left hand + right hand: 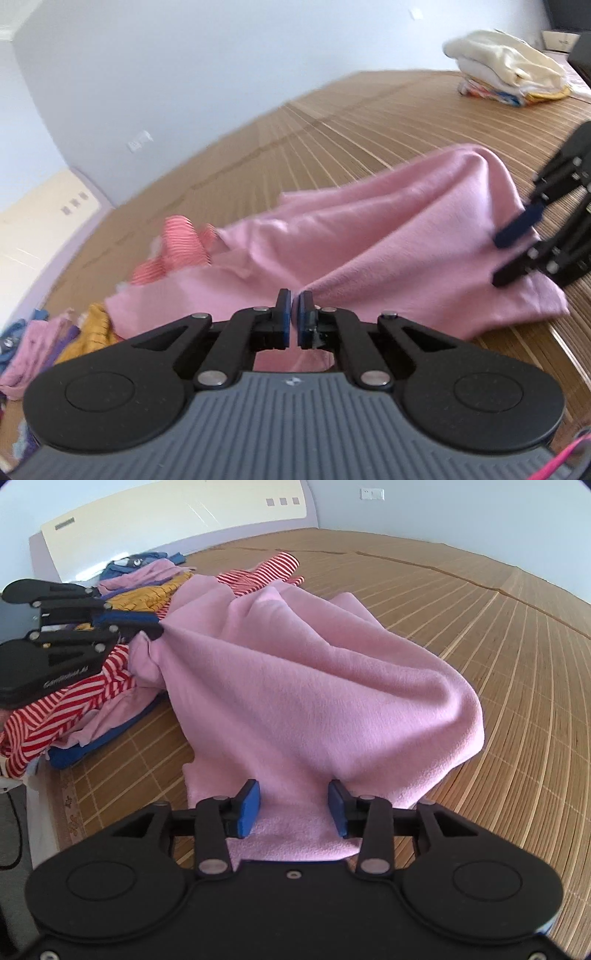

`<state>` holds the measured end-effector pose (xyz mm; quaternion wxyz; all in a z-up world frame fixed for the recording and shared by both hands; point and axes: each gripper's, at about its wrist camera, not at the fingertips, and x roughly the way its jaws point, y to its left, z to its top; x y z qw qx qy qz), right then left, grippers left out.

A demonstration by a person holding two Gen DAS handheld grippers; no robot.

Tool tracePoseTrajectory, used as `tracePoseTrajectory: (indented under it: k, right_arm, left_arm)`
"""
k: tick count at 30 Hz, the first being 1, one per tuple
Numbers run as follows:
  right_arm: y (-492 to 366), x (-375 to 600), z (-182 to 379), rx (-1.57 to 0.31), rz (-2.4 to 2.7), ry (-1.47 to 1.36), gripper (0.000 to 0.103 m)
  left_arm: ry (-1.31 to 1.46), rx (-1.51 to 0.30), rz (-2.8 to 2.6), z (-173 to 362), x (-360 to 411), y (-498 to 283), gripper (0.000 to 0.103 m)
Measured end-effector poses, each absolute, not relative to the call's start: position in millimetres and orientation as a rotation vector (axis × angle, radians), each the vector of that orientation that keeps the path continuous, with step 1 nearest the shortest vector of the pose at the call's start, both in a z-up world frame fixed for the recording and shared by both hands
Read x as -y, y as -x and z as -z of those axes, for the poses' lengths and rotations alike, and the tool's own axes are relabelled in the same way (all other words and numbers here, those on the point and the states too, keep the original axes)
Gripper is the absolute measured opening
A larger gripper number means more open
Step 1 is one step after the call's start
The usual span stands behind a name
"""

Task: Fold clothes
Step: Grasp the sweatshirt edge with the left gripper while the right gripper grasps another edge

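My left gripper (295,314) has its blue pads pressed together on a pinch of the pink garment (388,236), with the cloth pulled taut away from the pads. My right gripper (293,806) stands with its pads apart, a flat edge of the same pink garment (295,686) lying between them without being squeezed. The garment lies heaped on the bamboo mat (480,635) that covers the bed, its bulk humped up between my two grippers. To the left in the right wrist view, just beside the pink cloth, sits a loose pile of unfolded clothes (74,701): red-and-white stripes, mustard yellow, blue and pale pink. Far off on the mat, at the right in the left wrist view, a stack of folded clothes (506,66) rests with a cream piece on top. A cream headboard (166,524) stands behind the loose pile.
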<state>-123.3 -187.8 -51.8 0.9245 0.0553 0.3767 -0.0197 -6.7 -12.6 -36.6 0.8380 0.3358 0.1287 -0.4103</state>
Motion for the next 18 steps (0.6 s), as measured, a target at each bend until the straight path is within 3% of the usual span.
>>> tracePoseTrajectory:
  k: [6, 10, 18]
  right_arm:
    - [123.9, 187.5, 48.5, -0.773, 0.047, -0.114, 0.047]
    - [122.7, 185.4, 48.8, -0.788, 0.080, -0.094, 0.055]
    - [121.0, 184.8, 49.9, -0.796, 0.099, -0.092, 0.056]
  left_arm:
    - [-0.700, -0.264, 0.842, 28.2, 11.1, 2.6, 0.005]
    - [-0.685, -0.243, 0.792, 24.6, 5.6, 0.5, 0.005]
    - [-0.667, -0.281, 0.774, 16.0, -11.3, -10.6, 0.005]
